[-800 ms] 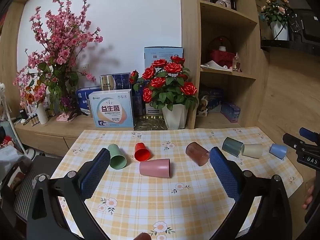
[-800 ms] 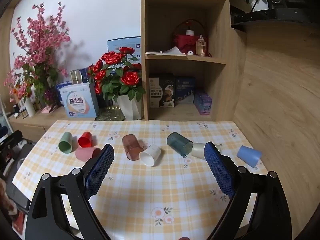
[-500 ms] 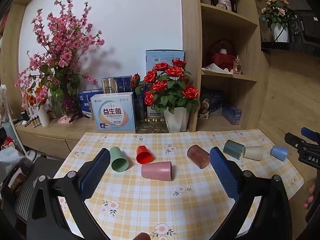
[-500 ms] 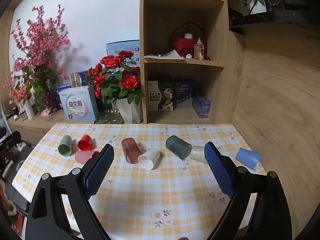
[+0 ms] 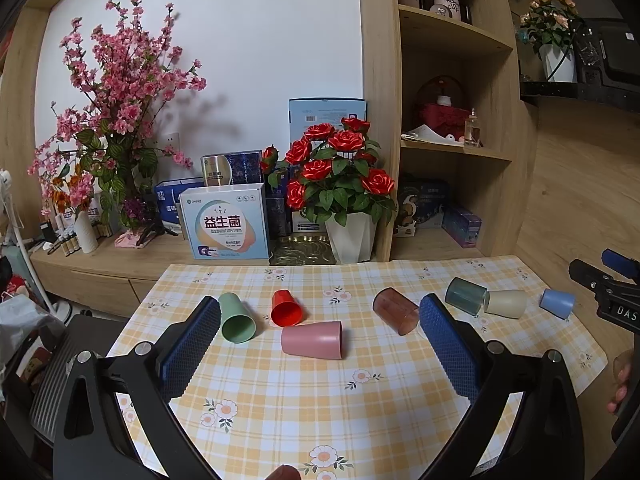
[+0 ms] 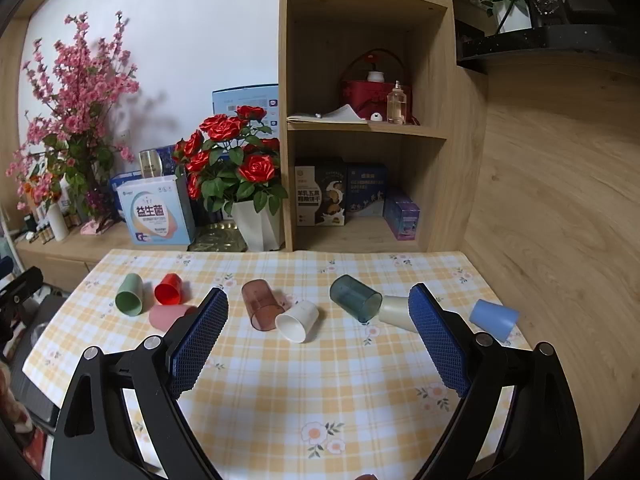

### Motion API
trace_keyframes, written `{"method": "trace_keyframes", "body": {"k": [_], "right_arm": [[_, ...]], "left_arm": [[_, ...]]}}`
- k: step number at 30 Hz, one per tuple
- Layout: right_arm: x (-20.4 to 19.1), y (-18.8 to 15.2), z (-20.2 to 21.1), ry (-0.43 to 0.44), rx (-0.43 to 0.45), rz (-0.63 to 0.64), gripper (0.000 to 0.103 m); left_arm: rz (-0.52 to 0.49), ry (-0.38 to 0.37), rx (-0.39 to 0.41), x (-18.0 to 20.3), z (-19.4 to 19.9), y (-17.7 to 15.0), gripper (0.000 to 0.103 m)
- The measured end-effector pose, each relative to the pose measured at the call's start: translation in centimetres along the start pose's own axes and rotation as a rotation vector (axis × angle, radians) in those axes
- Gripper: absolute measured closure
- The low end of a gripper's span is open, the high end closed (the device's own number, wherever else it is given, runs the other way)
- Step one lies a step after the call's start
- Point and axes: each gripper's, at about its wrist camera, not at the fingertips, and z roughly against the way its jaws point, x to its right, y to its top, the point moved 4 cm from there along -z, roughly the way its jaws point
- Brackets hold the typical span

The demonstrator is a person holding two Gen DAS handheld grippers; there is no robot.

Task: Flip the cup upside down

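Several cups lie on their sides on the yellow checked tablecloth: green, red, pink, brown translucent, dark teal, cream and blue. The right wrist view also shows a white cup beside the brown cup, the teal cup and the blue cup. My left gripper is open and empty, above the near table, short of the pink cup. My right gripper is open and empty, short of the white cup.
A pot of red roses, boxes and pink blossoms stand on the sideboard behind the table. A wooden shelf unit rises at the back right. The right gripper's tip shows at the left view's right edge.
Both grippers have drawn back and risen slightly, so the table and cups sit a little lower and farther in view. No cup has moved. Both stay open.
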Motion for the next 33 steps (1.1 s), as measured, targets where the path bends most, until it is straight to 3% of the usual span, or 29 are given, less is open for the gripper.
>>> {"method": "trace_keyframes", "body": {"k": [33], "right_arm": [[0.25,-0.35,-0.24,-0.004,0.0,0.002,0.014]], "left_arm": [[-0.002,-0.003,-0.001,0.05,0.37,0.15,0.006]]}}
